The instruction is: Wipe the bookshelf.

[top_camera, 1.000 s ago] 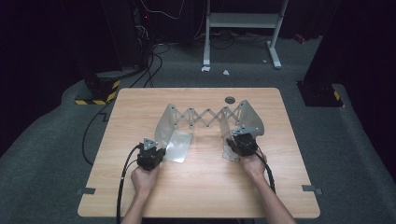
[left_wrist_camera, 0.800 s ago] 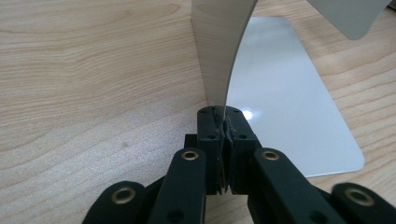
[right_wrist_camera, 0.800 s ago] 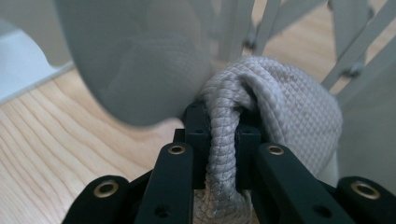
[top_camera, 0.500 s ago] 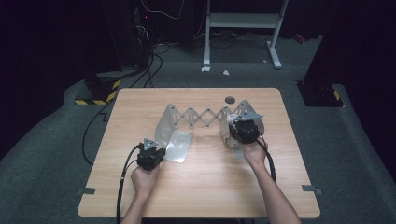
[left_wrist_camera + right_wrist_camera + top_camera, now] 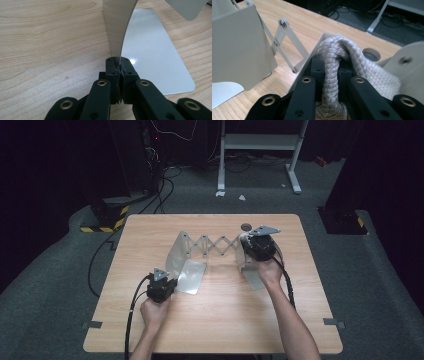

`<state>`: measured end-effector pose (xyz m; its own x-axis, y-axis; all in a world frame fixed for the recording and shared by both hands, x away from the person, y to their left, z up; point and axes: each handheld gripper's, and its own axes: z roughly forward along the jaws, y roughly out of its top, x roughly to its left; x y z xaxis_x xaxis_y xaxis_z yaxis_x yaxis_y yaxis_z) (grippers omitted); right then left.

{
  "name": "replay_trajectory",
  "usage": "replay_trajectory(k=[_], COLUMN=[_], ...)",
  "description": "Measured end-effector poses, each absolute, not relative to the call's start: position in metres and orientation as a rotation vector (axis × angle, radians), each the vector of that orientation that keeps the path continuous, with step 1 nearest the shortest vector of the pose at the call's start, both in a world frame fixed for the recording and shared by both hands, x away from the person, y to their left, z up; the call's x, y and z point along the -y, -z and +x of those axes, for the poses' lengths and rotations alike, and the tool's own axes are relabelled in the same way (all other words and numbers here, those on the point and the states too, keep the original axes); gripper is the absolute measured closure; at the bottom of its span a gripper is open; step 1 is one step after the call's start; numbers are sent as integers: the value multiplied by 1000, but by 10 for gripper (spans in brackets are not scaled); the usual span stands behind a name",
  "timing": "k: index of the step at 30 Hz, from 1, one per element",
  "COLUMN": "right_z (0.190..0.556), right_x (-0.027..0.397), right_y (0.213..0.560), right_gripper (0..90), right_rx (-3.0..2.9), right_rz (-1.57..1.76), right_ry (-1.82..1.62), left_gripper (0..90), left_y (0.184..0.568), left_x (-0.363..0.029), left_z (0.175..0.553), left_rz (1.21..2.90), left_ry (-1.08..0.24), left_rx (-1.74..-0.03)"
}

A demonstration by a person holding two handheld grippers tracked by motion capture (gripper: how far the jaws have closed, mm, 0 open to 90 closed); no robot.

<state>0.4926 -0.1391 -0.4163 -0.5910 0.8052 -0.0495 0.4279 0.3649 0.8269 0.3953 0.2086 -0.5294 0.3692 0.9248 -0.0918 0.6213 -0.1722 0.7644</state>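
Expanding metal bookend rack (image 5: 212,251) stands mid-table (image 5: 150,227), scissor links stretched between two end plates. Left gripper (image 5: 119,65) clamped on left plate's upright edge (base flat on wood). Right gripper (image 5: 332,65) pinching grey rope (image 5: 342,72) against right plate.

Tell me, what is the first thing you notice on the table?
The shiny metal rack that stretches like an accordion across the middle of the wooden table. The left tongs pinch the edge of its left plate, near the front of the table. At the rack's right end, the right tongs squeeze a grey woven cloth bunched against the end plate there.
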Motion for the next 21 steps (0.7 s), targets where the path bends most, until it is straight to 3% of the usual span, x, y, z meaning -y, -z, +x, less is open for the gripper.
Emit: replay_trajectory(k=[13, 21], right_z=[505, 499], right_x=[138, 140], right_y=[483, 453], right_gripper=[813, 812], right_rx=[-2291, -2225], right_rz=[1223, 1170], right_ry=[-1008, -1090], left_gripper=[864, 864], left_y=[529, 529], left_x=[-209, -209], left_z=[395, 395], left_rz=[1889, 1890], left_ry=[-518, -519], left_rx=[-1342, -1341])
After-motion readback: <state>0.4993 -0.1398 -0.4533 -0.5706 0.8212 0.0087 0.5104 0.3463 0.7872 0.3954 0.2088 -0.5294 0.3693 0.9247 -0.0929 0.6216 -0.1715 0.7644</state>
